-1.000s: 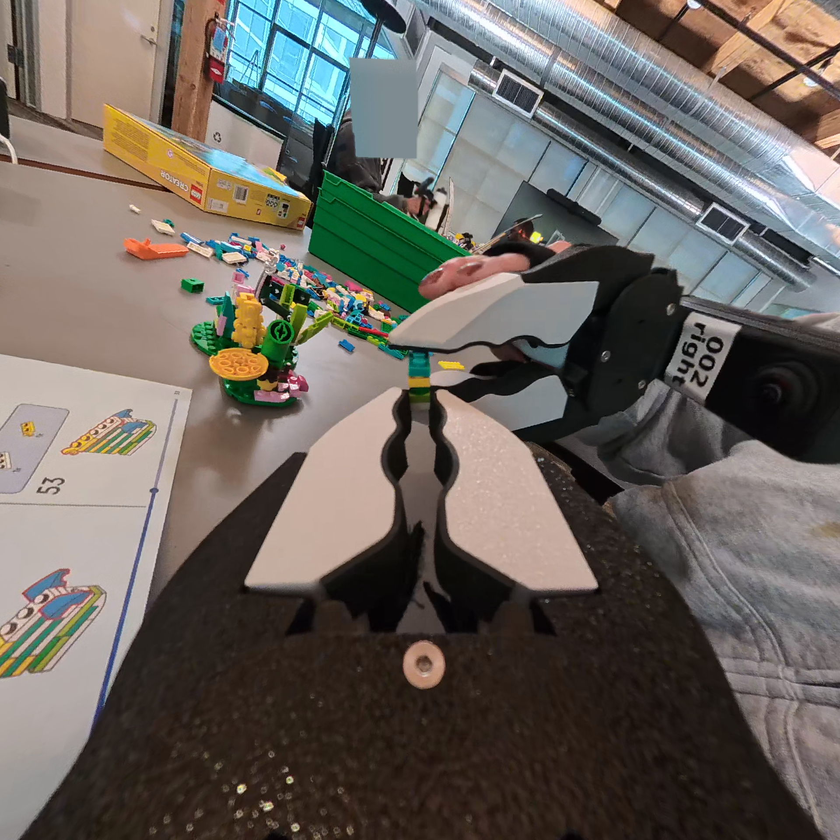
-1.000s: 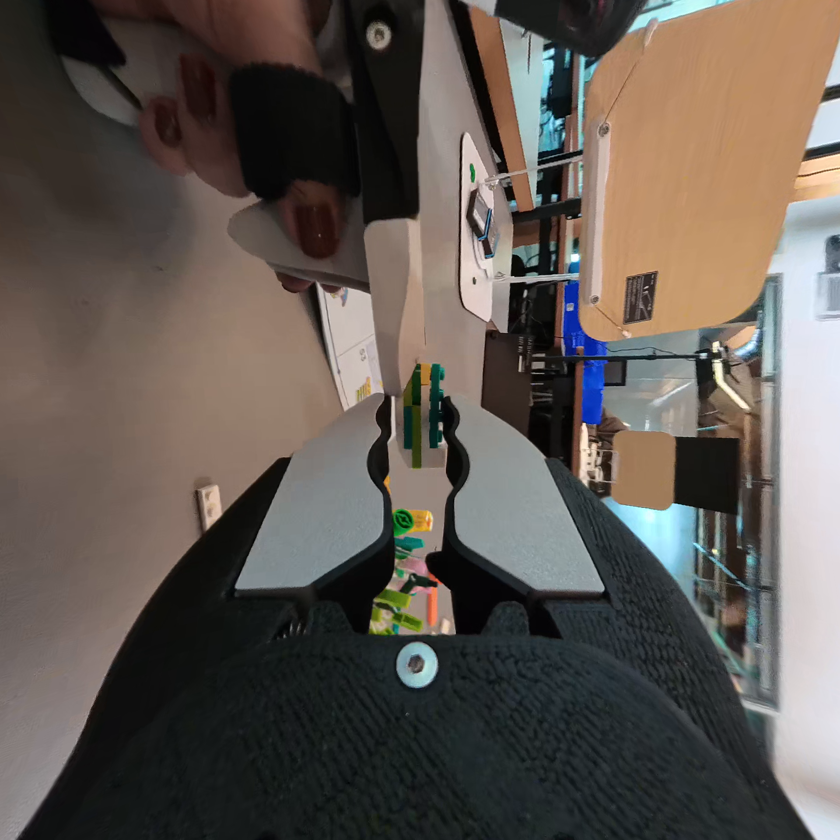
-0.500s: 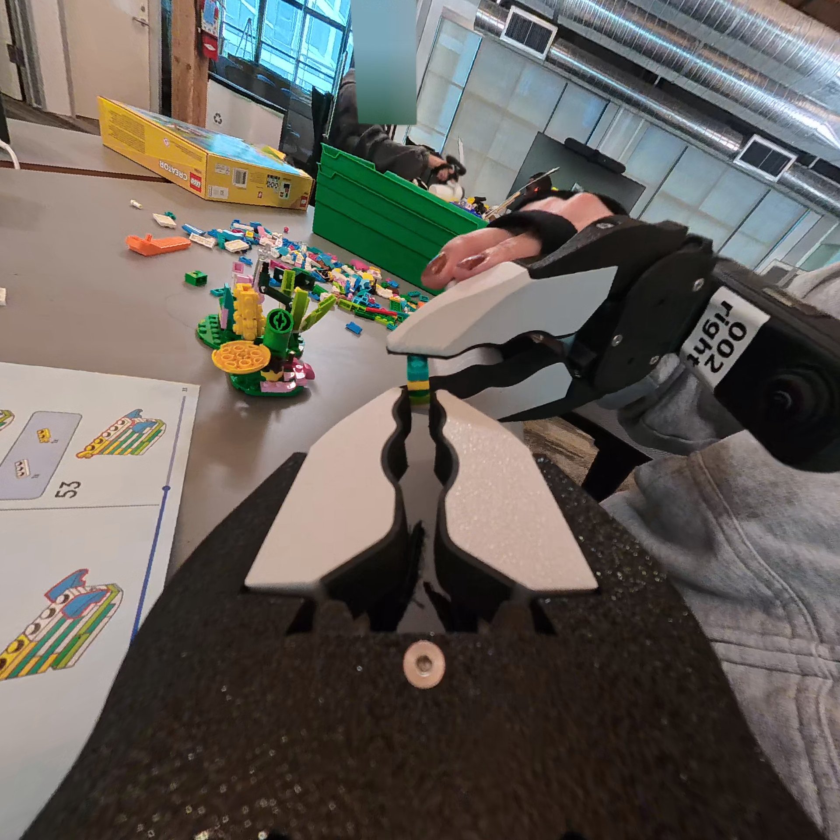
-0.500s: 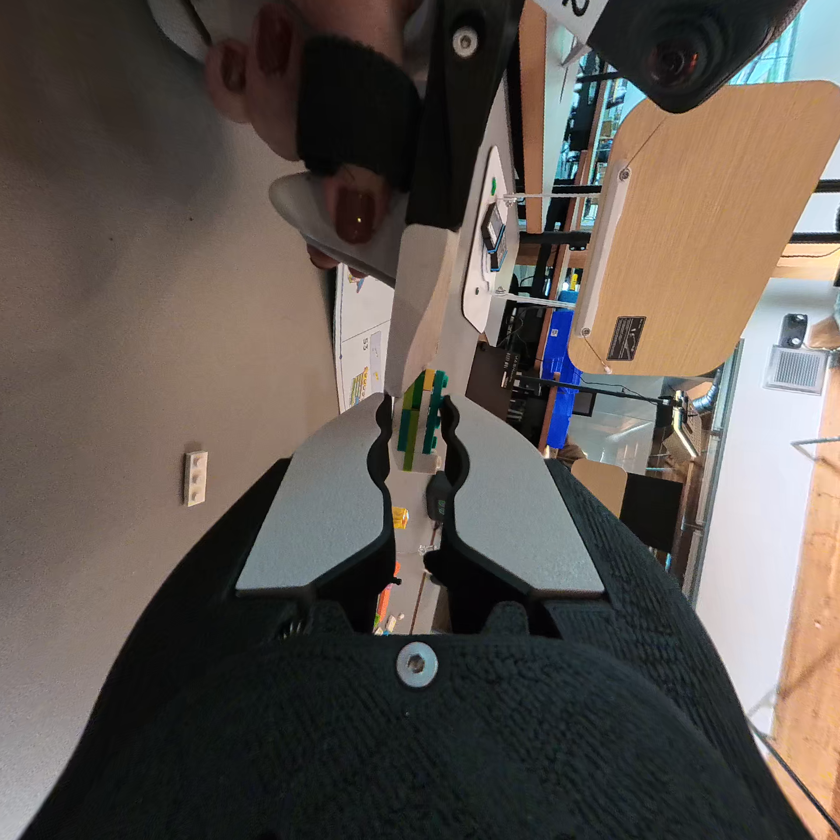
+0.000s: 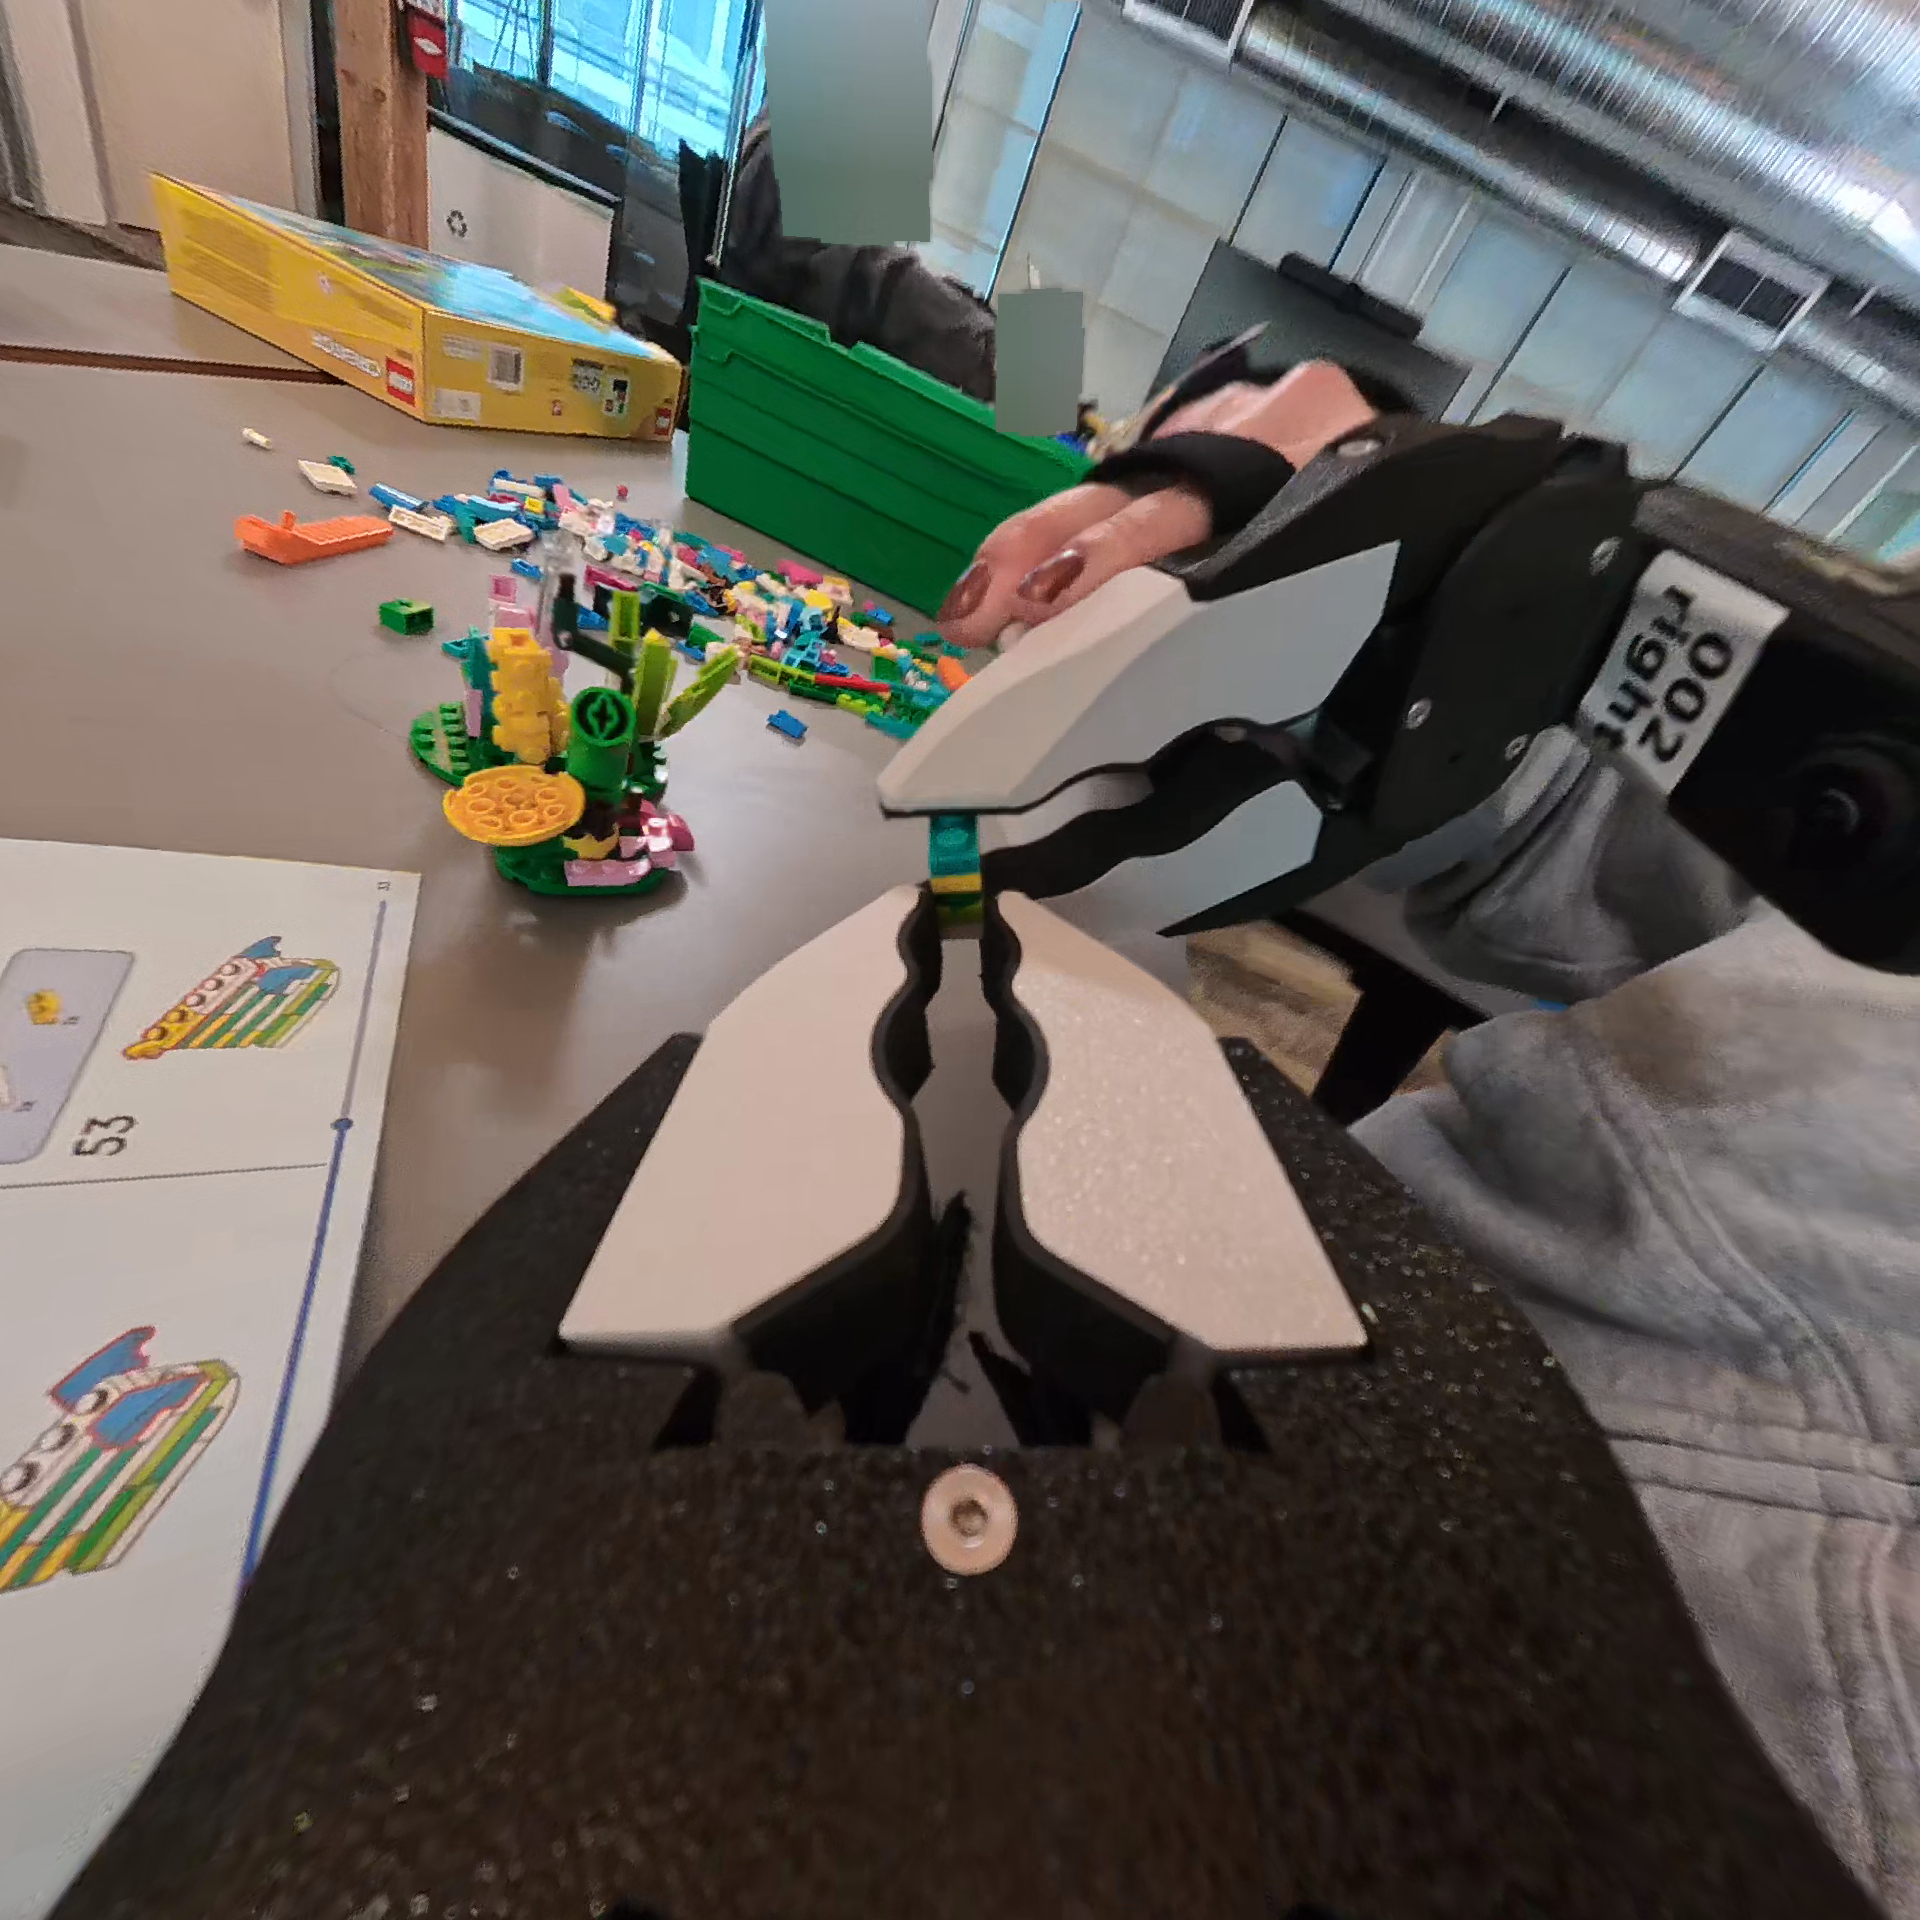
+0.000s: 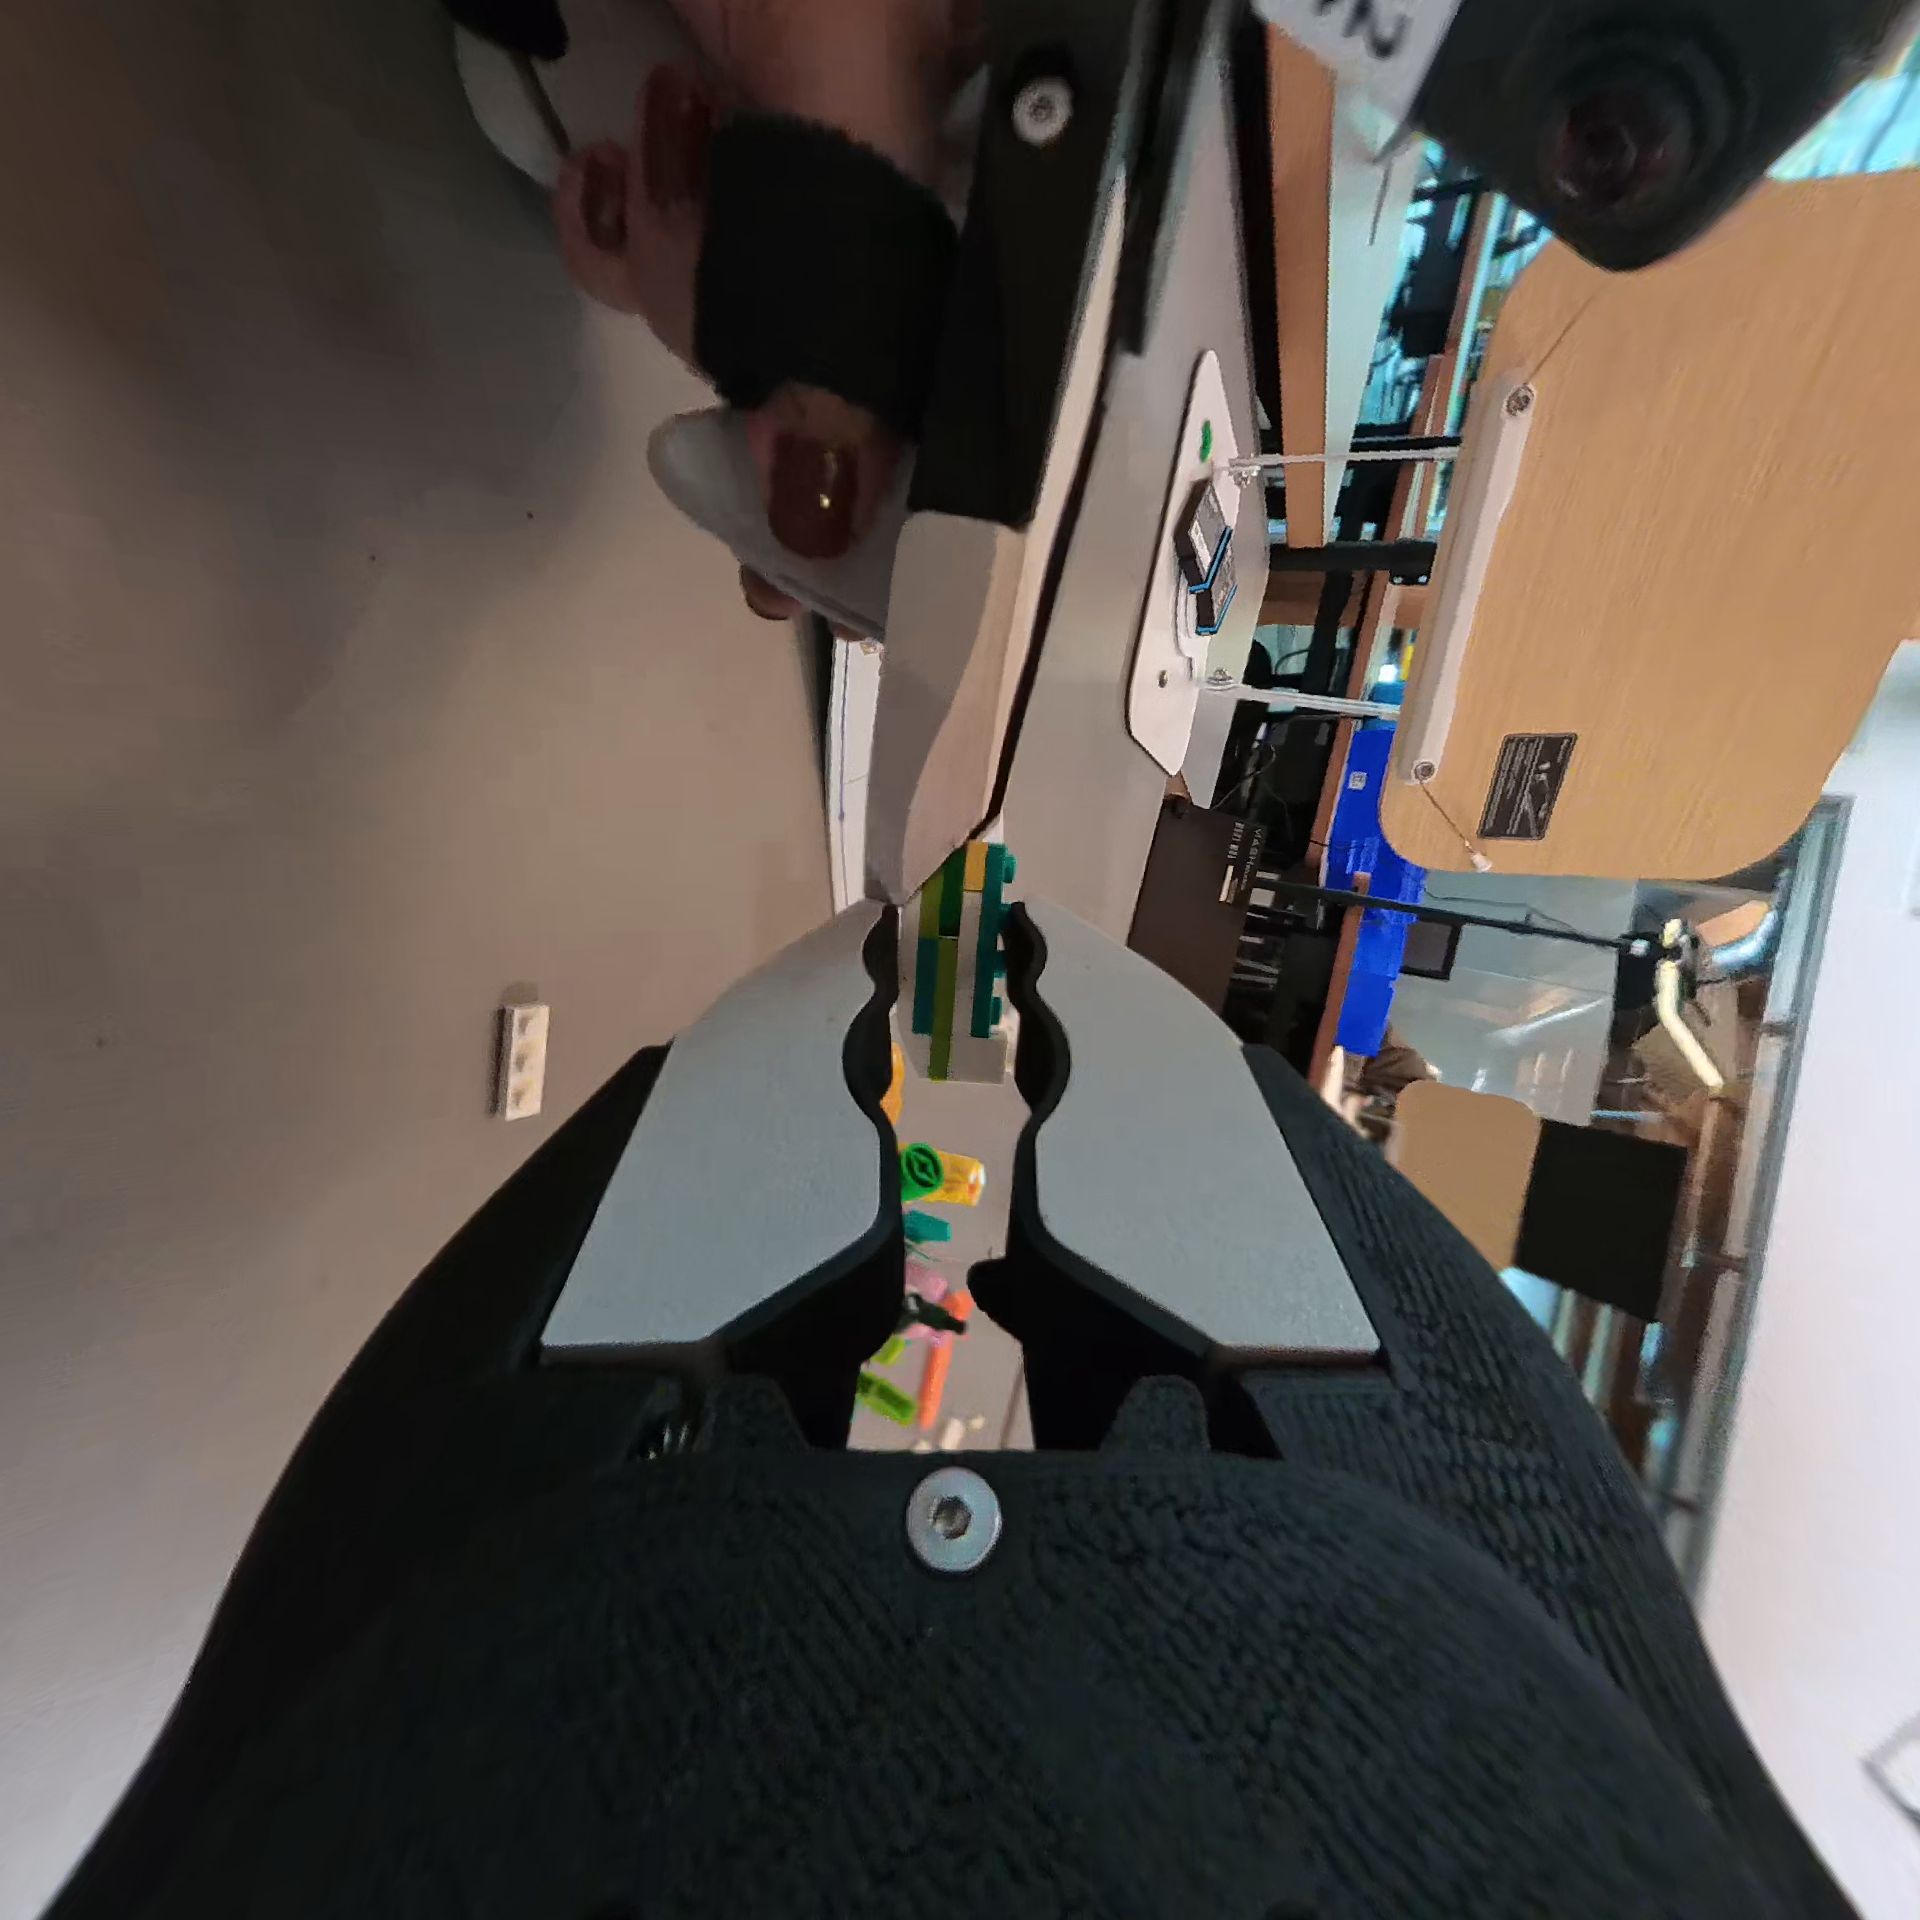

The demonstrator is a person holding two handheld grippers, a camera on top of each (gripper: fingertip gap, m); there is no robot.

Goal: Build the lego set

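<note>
We see the left claw (image 5: 956, 914) and right claw (image 6: 951, 925) both clamped on one small layered brick stack (image 6: 961, 966) above the table (image 5: 208, 707).

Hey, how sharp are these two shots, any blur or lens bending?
Left wrist view: small stacked green, yellow and teal brick piece fairly sharp, fisheye bends the silver ceiling duct. Right wrist view: hand up top motion-blurred, wooden tabletop curved by the lens.

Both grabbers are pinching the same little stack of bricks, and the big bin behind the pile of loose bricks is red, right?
Not quite: the bin is green, not red, as the left wrist view shows. The rest holds: the left gripper and the right gripper both pinch the same small brick stack, and the bin stands behind the loose bricks.
</note>
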